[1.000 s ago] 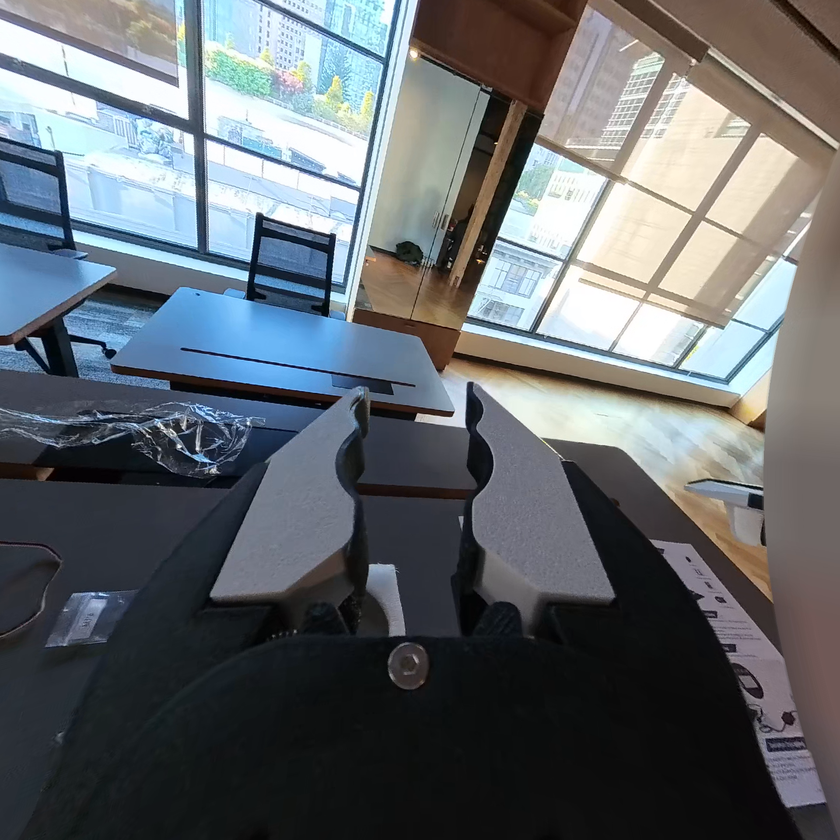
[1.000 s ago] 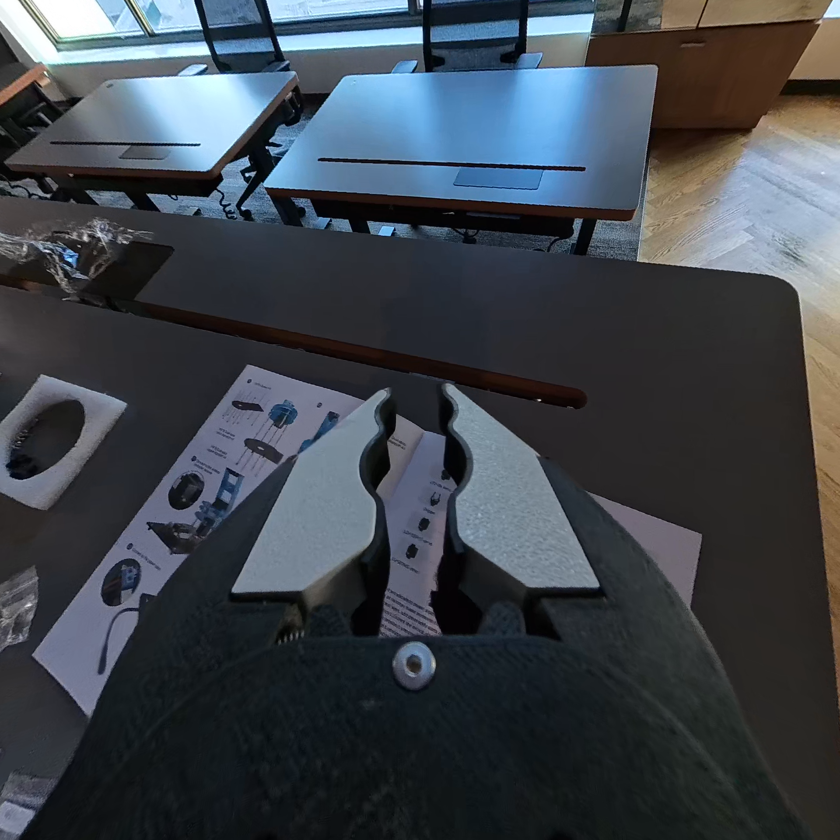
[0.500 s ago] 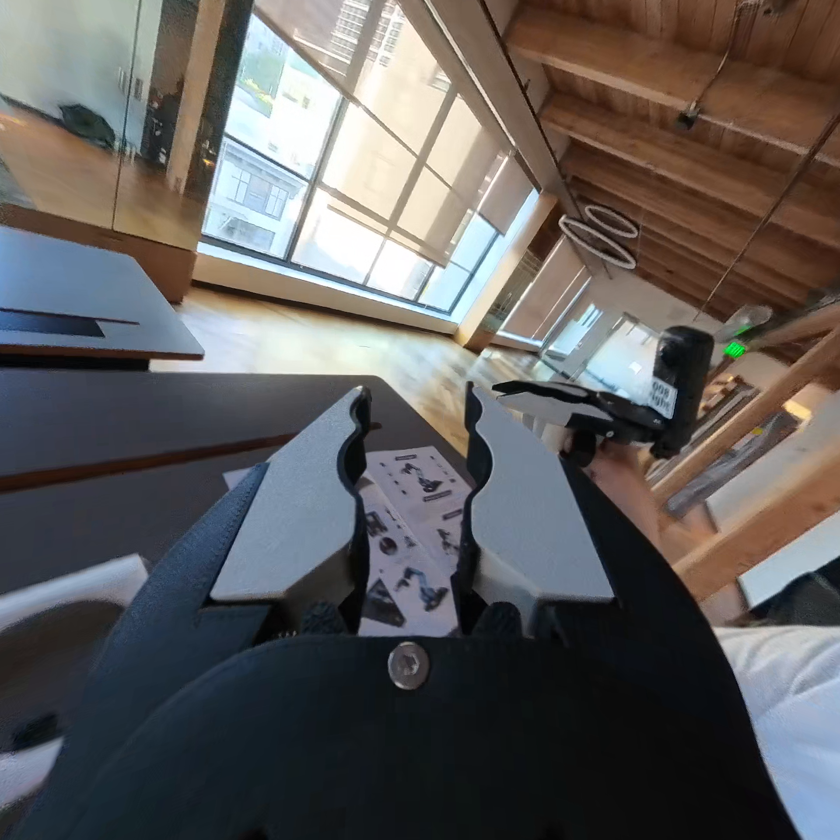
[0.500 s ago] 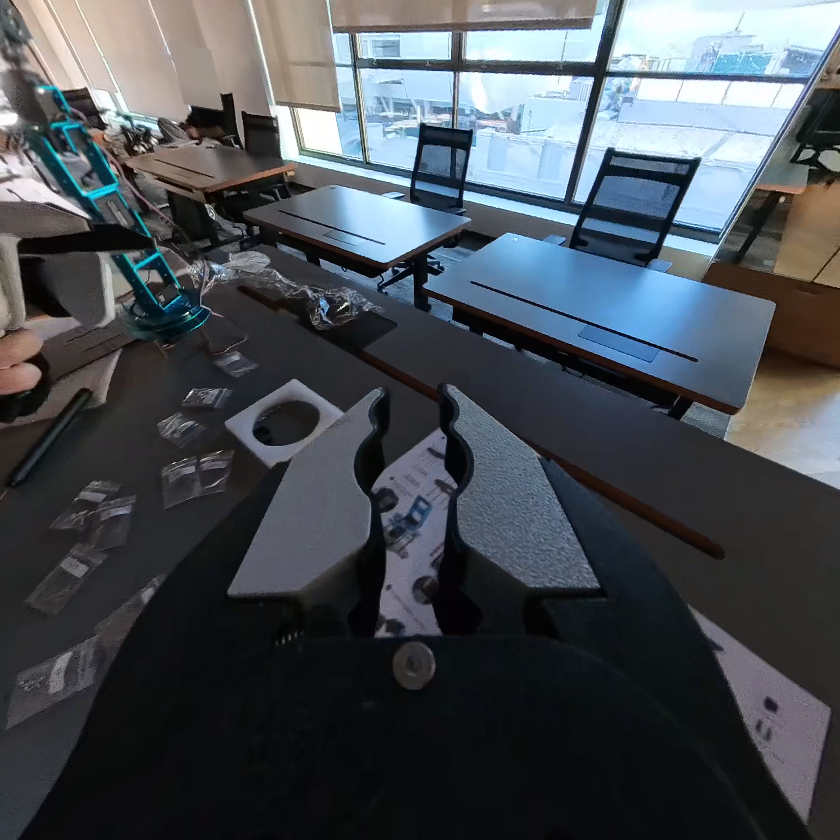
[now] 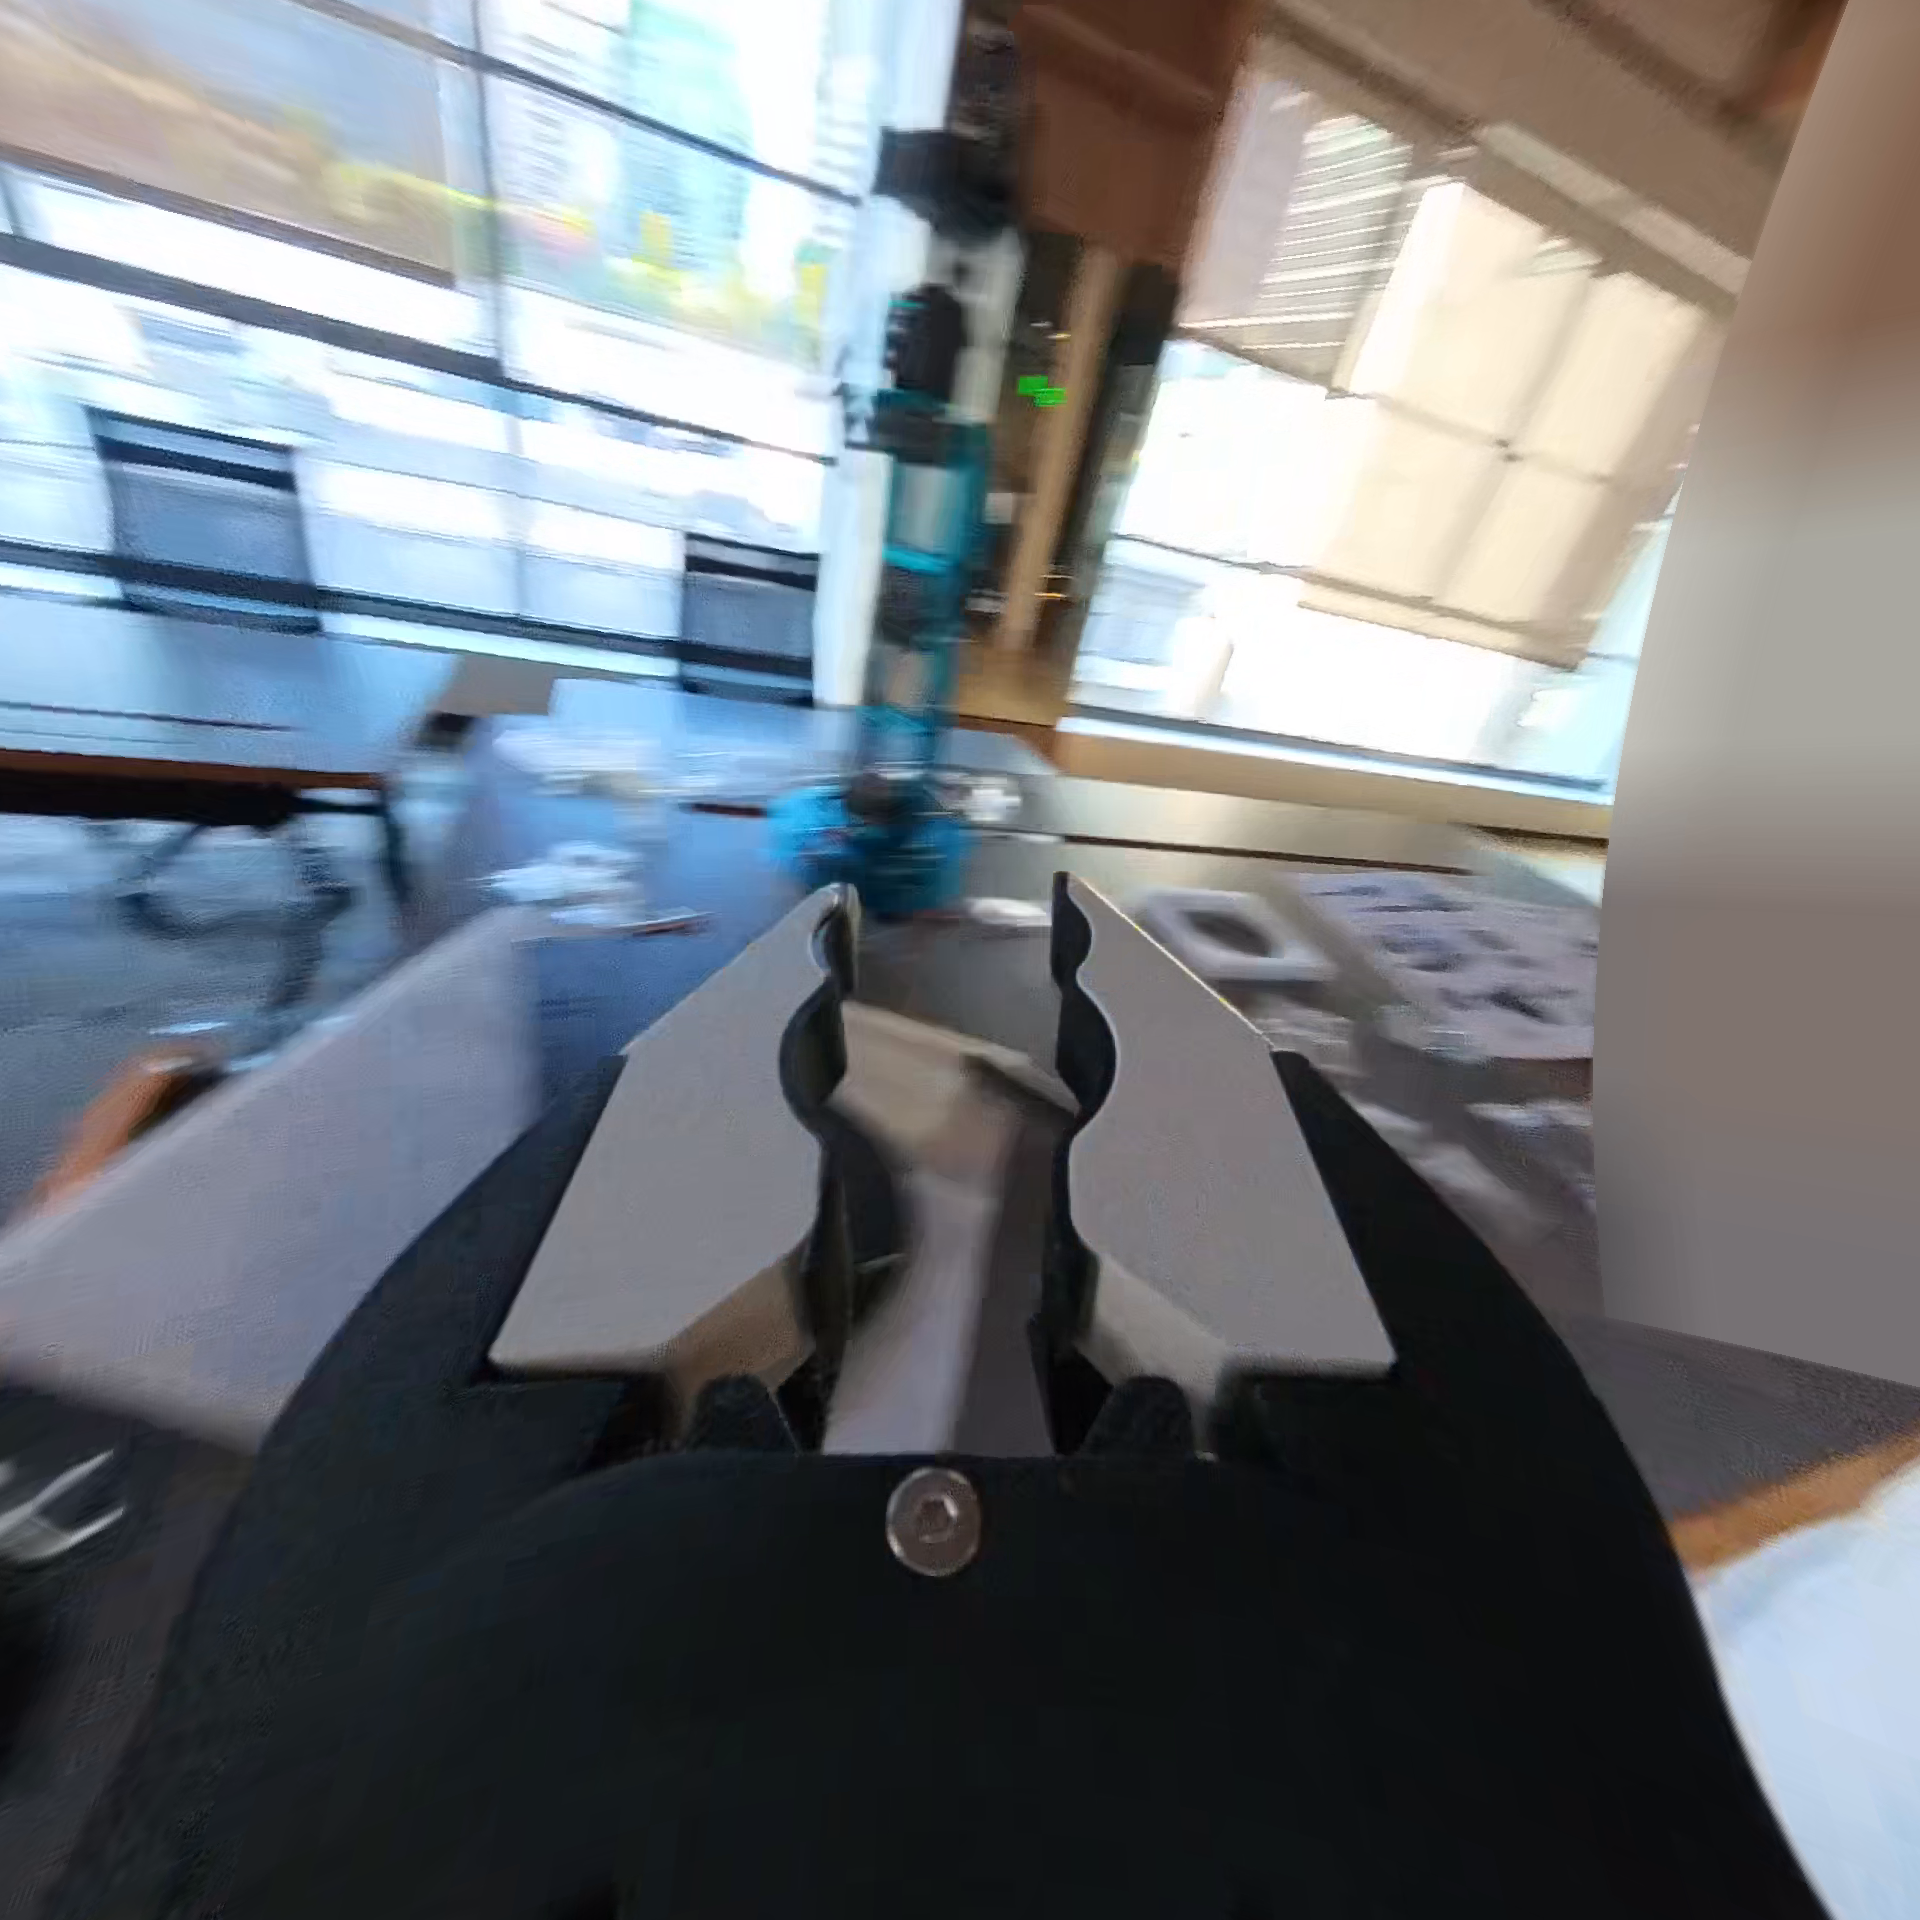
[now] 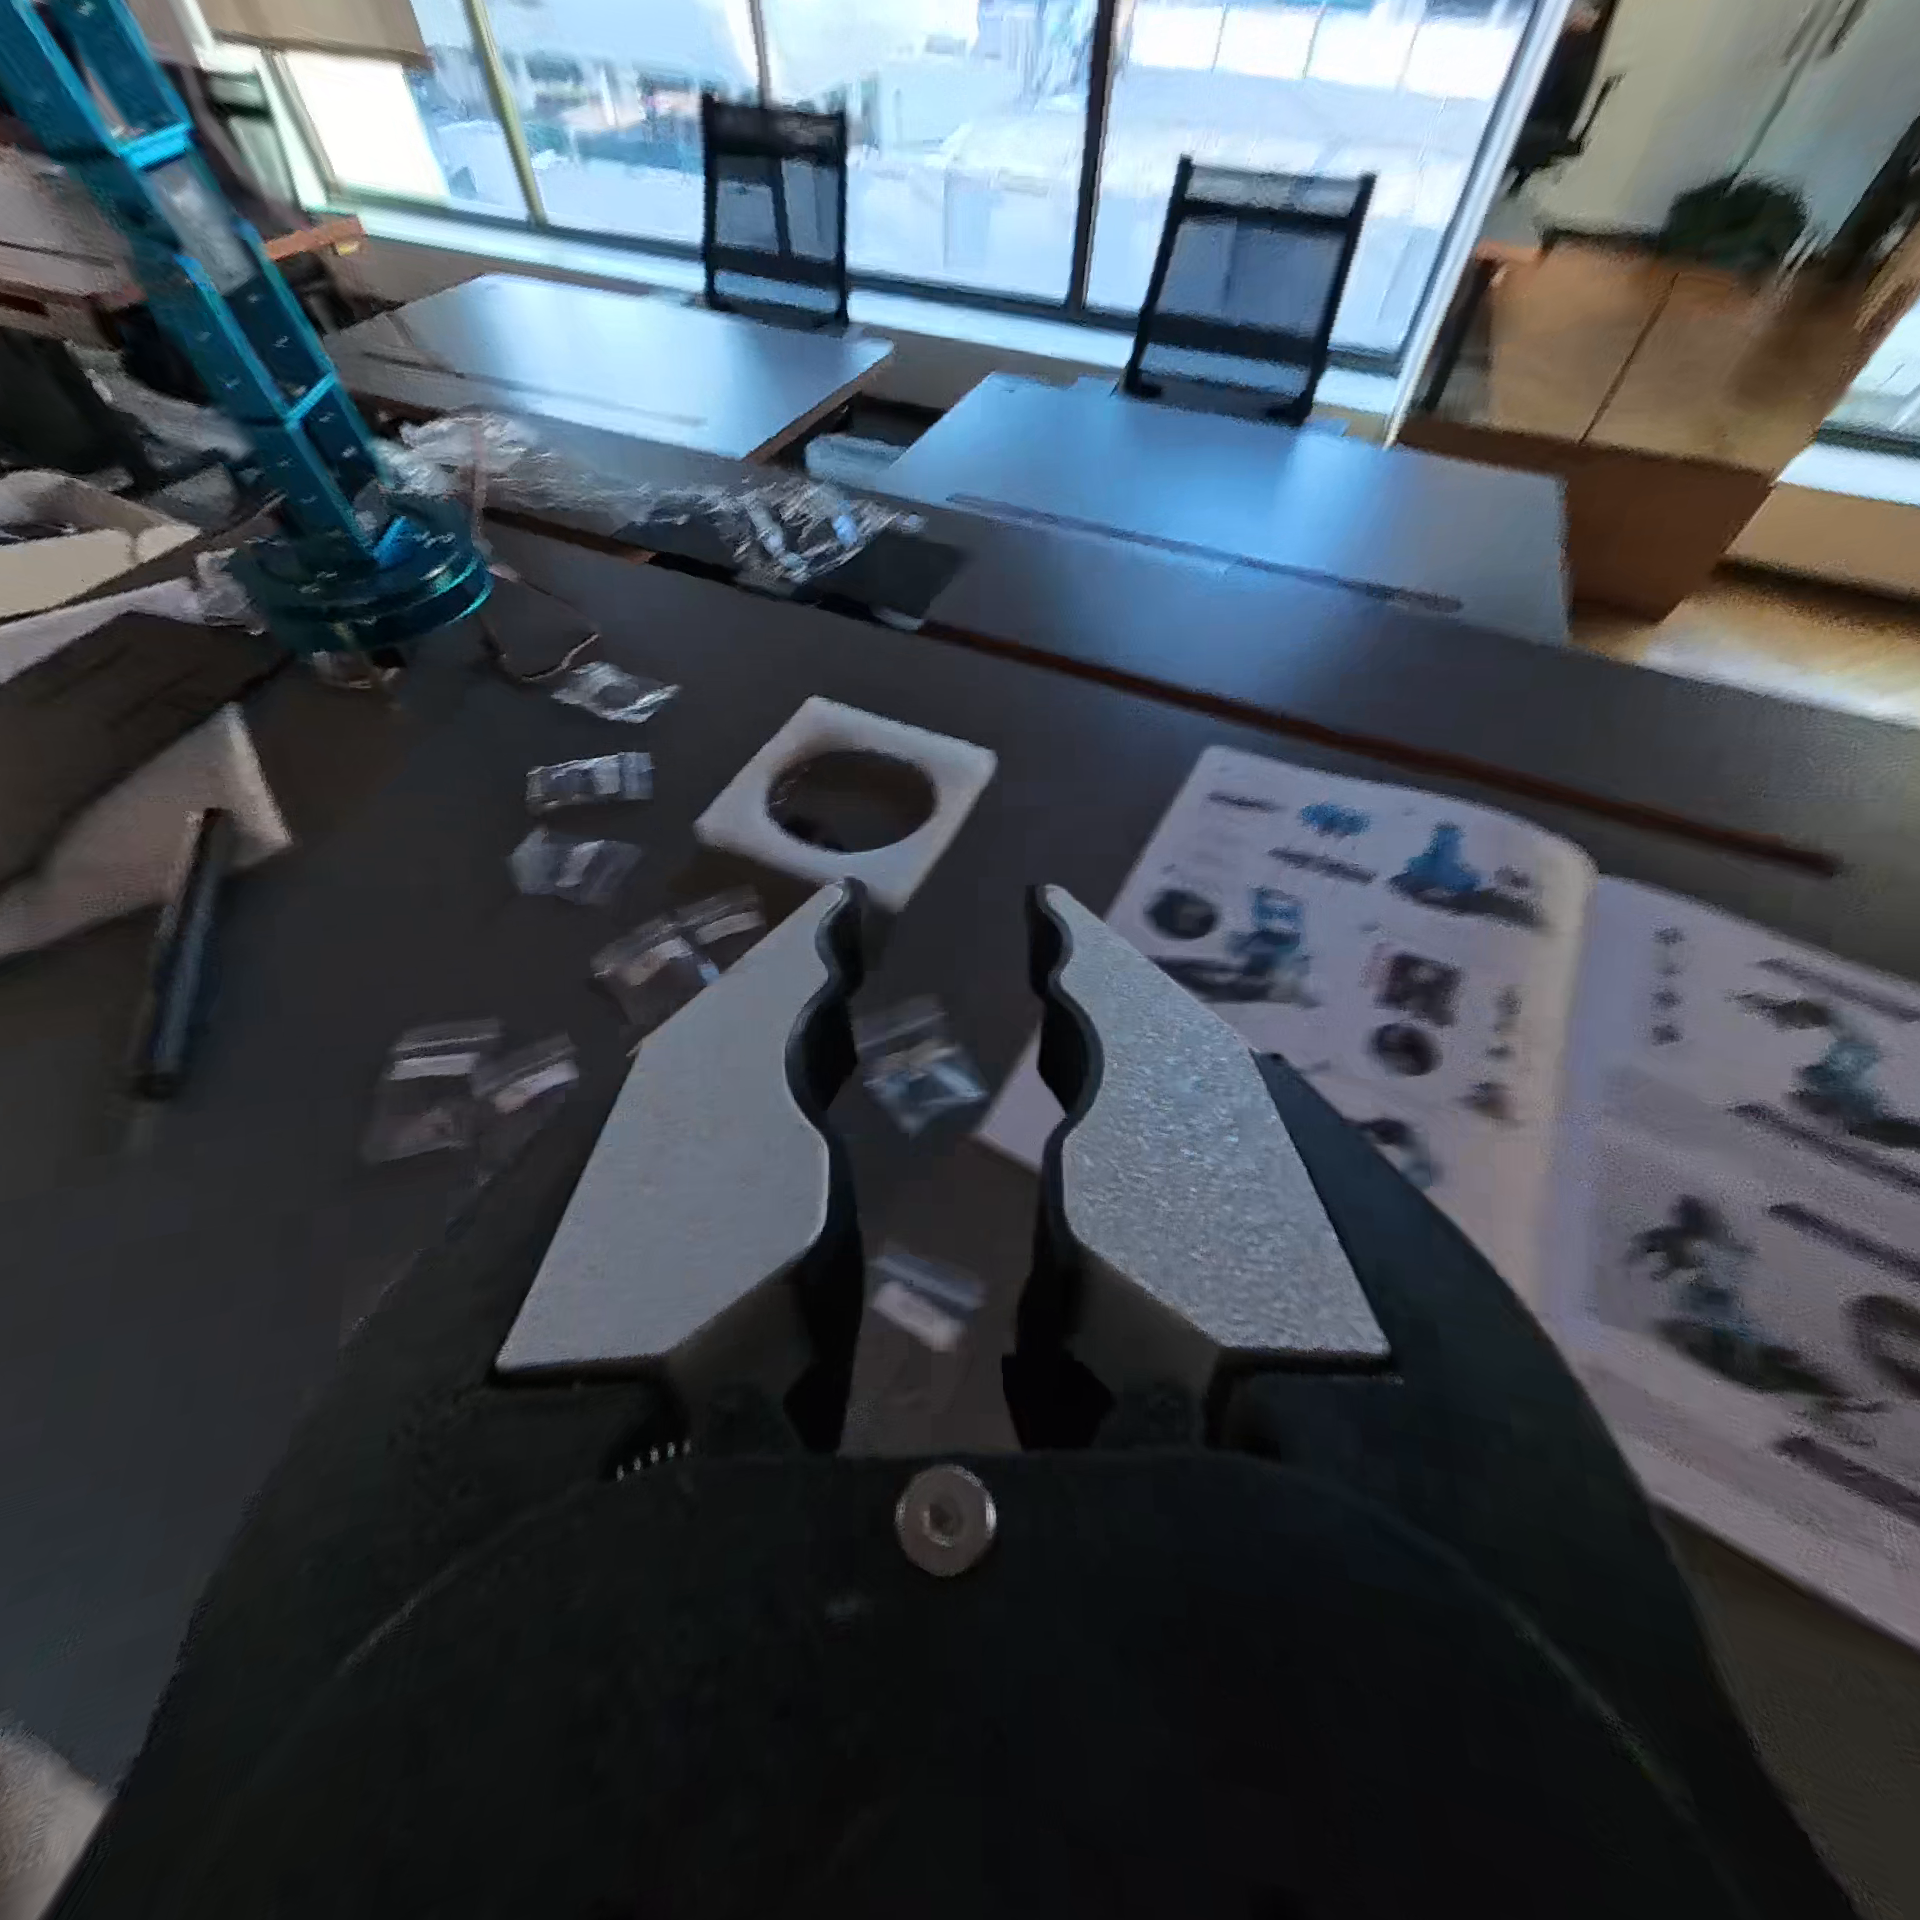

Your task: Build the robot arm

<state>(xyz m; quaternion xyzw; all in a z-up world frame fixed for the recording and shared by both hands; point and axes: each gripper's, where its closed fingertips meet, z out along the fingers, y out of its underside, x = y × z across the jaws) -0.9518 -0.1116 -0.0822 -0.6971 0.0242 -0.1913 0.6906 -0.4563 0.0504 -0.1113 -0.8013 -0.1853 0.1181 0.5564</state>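
Presently both grippers hang empty, jaws narrowly parted: right gripper (image 6: pixel 943 935) above small clear plastic parts bags (image 6: pixel 920 1075) on the dark counter (image 6: pixel 1195 707); left gripper (image 5: pixel 951 930) faces a blurred blue metal tower (image 5: pixel 914 582).

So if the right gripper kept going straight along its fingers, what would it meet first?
Probably the small clear plastic bags on the dark table between the right gripper's open fingers; the white foam square lies beyond.

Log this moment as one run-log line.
left gripper: open, empty, view blurred | right gripper: open, empty, above small plastic bags | nearby: white foam square, instruction sheet, blue stand
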